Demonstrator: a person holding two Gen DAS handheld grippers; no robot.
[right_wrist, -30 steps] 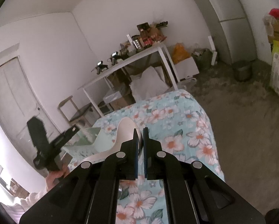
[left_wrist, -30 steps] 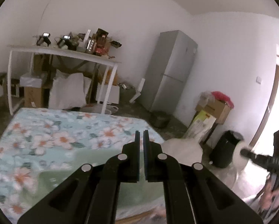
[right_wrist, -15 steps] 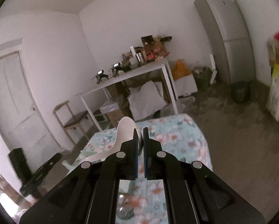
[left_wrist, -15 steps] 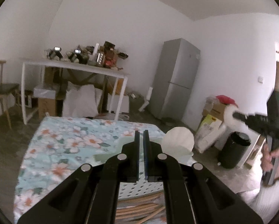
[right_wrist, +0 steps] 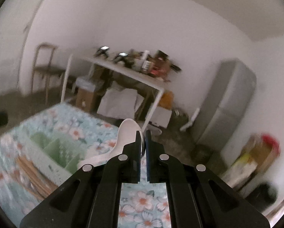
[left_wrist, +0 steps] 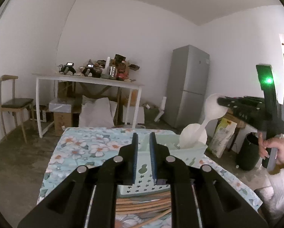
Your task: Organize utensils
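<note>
Carrying a white spoon pinched in my right tool, I'm above the green organizer tray on the worktop. My left tool, just parting, holds nothing. Next: lower it beside the spoon standing there.

white spoon | aloft, tilted (another stands in green organizer) | chopsticks beside

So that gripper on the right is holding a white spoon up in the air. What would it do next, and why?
Probably lower the white spoon into the pale green organizer basket. The right hand-held gripper is shut on it above the basket, where another white spoon already stands, so like seems to go with like.
</note>
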